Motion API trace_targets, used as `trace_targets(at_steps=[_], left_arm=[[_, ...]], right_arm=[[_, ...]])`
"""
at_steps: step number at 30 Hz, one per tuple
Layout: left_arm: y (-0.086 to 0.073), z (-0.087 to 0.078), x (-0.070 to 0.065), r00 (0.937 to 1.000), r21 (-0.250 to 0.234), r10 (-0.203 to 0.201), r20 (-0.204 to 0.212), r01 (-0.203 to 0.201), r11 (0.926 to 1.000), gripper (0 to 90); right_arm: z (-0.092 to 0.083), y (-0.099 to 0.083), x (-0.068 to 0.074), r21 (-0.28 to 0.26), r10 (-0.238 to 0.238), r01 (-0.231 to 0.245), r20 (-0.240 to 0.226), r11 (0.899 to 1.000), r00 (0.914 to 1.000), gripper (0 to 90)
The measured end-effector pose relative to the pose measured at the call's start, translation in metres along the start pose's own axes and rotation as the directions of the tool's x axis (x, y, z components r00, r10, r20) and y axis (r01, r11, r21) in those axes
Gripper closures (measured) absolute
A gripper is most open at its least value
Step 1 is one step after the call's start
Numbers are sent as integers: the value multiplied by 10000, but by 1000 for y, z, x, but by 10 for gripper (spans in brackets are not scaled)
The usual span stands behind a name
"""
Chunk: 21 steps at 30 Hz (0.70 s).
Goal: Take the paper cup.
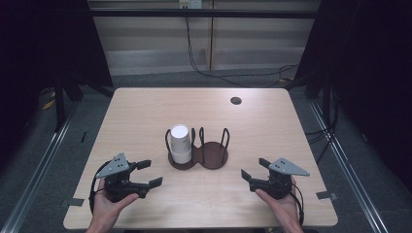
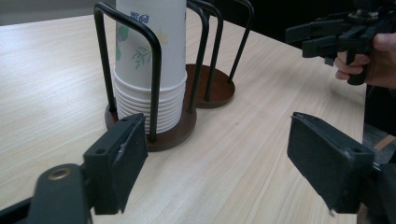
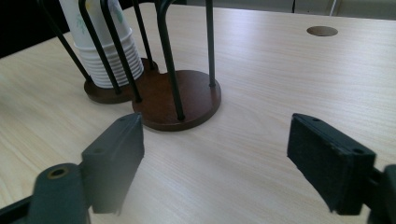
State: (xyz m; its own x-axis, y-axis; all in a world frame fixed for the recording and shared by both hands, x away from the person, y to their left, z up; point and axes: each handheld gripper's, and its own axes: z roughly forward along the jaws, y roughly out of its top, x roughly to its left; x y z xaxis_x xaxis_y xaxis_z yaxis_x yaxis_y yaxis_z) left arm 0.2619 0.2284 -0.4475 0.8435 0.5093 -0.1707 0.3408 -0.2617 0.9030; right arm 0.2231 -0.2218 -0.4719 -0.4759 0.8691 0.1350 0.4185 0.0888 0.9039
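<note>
Paper-cup stack [image 1: 180, 143], inverted, in left bay of two-bay wire cup holder [image 1: 212, 156] at table [image 1: 145, 107] centre; left gripper [image 1: 149, 174] and right gripper [image 1: 252, 170] flank it, jaws apart, empty; pre-reach step, likely next: close on top cup.

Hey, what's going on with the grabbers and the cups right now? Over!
Left gripper and right gripper open, holding nothing. Stack of paper cups upside down in holder. Nothing in the way.
</note>
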Motion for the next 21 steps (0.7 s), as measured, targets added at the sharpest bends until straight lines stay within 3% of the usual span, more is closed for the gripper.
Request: trace_targets(at_steps=[3,6,8,11,14,15,21], left_arm=[[0,1,0,9999,180,122,55,-123,9998,236],[0,4,-1,9997,344,196,109,-199,9992,264],[1,5,-1,9996,401,286,86,-289,9988,259],[2,6,-2,9995,438,217,217,-226,9988,246],[6,3,-3,9996,520,95,279,-109,9986,249],[8,2,-4,9999,442,110,96,-114,9990,265],[19,-1,-5,9995,300,178,277,-186,9994,286]], right_arm=[[0,-2,2,-73,126,-126,-23,9999,9999,183],[4,-2,5,270,476,-463,-477,9986,9977,163],[3,0,8,197,355,-343,-675,9992,9971,184],[2,1,10,107,288,-282,-635,9995,9976,180],[-2,0,10,-5,205,-205,-268,9998,9994,188],[-2,-1,10,89,224,-223,-170,9997,9996,187],[-3,1,10,-54,352,-355,-377,9994,9987,165]])
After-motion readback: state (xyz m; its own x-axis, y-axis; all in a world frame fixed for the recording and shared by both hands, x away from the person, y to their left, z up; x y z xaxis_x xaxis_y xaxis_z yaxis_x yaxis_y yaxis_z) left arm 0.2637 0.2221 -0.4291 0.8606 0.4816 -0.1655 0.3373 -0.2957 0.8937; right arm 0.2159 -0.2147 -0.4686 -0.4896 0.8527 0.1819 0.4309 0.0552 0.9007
